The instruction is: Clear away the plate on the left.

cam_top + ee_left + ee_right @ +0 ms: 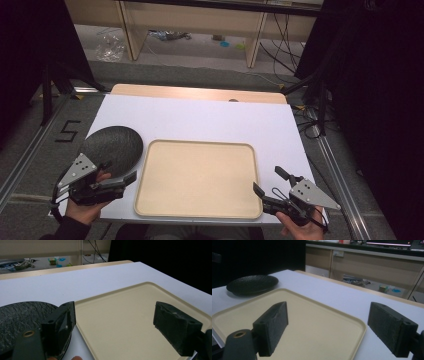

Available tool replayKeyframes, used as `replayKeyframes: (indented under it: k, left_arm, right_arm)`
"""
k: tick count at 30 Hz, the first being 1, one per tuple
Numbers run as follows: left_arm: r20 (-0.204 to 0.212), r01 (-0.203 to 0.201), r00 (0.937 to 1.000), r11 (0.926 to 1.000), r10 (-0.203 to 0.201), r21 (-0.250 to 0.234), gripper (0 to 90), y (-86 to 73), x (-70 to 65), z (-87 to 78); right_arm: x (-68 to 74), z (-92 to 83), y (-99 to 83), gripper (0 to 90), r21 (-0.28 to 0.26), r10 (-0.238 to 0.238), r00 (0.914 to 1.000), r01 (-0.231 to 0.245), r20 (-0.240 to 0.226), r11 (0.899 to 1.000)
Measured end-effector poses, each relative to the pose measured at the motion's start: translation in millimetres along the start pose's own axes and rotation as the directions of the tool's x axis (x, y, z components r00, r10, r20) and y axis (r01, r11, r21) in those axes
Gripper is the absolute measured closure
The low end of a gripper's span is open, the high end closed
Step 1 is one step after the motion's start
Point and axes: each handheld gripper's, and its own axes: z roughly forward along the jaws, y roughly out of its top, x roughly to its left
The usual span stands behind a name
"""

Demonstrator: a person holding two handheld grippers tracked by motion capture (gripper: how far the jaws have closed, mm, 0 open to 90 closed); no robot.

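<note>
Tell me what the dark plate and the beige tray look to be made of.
Dark plate: probably stoneware or ceramic, matte charcoal, going by its rough pebbled surface and dull sheen. Beige tray: most likely moulded plastic, smooth and satin, with a rounded raised rim and no visible grain. Neither can be confirmed by look alone.

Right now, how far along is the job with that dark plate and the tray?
Nothing looks done yet: the tray is bare. In hand: the open left claw is at the dark plate, which sits beside the tray. Left: gripping and moving it. The right claw waits open.

Black plate (20, 317) cut off by left edge, claw-hidden.
</note>
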Motion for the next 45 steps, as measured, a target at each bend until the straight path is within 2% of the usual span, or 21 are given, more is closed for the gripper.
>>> replayKeyframes:
  k: [7,10,15,16,19,20,23,26,30,31,32,36,45]
  left_arm:
    - [-0.011,-0.005,0.9999,1.0,0.005,0.001,17.9,-0.3,0.5,-0.9]
    - [-0.013,0.0,0.9999,1.0,0.0,0.002,18.0,-0.4,2.3,-0.7]
    - [-0.033,0.012,0.9994,0.9998,-0.011,0.019,17.9,-1.0,4.6,-0.1]
    - [-0.052,0.021,0.9985,0.9991,-0.019,0.036,17.9,-1.6,7.4,1.3]
    - [-0.069,0.035,0.9971,0.9982,-0.032,0.049,17.8,-2.2,10.5,2.9]
    - [-0.077,0.062,0.9954,0.9958,-0.056,0.068,17.9,-2.9,15.8,4.3]
    - [-0.085,0.103,0.9917,0.992,-0.096,0.074,18.0,-3.6,22.4,5.0]
    - [-0.112,0.123,0.9873,0.9885,-0.113,0.088,18.1,-3.8,27.1,5.6]
    - [-0.123,0.162,0.9809,0.9827,-0.151,0.089,18.2,-4.4,33.8,6.0]
    - [-0.123,0.162,0.9809,0.9827,-0.151,0.089,18.3,-4.4,33.8,6.0]
    - [-0.132,0.18,0.9772,0.9791,-0.167,0.095,18.3,-4.7,36.3,6.2]
    - [-0.15,0.187,0.9738,0.9769,-0.171,0.103,18.3,-3.5,45.1,3.9]
    - [-0.208,0.284,0.9439,0.9522,-0.256,0.114,18.5,-7.2,67.5,-0.3]
  right_arm:
    - [0.2,0.3,0.2,17.8,0.002,0.0,1.0,0.0,0.002,1.0]
    - [0.9,0.2,0.5,17.8,0.019,-0.005,1.0,0.005,0.004,1.0]
    - [0.8,0.5,0.6,17.8,0.022,-0.005,1.0,0.005,0.0,1.0]
    - [0.8,0.6,0.5,17.8,0.023,-0.005,1.0,0.005,-0.002,1.0]
    - [1.0,0.8,0.6,17.8,0.023,-0.006,1.0,0.006,-0.003,1.0]
    - [1.1,0.9,0.6,17.8,0.022,-0.006,1.0,0.006,-0.004,1.0]
    - [0.9,1.6,0.4,17.8,0.015,-0.005,0.9999,0.005,-0.011,1.0]
    - [1.1,1.1,0.7,17.8,0.022,-0.007,1.0,0.007,-0.005,1.0]
    - [1.2,0.9,0.9,17.8,0.026,-0.008,0.9999,0.008,-0.007,1.0]
    - [1.2,0.9,0.9,17.8,0.026,-0.008,0.9999,0.008,-0.007,1.0]
    - [1.2,1.0,0.8,17.8,0.027,-0.009,0.9999,0.009,-0.007,1.0]
    - [1.3,1.0,0.8,17.8,0.028,-0.009,0.9999,0.009,-0.009,1.0]
    - [1.3,1.1,0.8,17.8,0.026,-0.011,0.9998,0.011,-0.015,1.0]
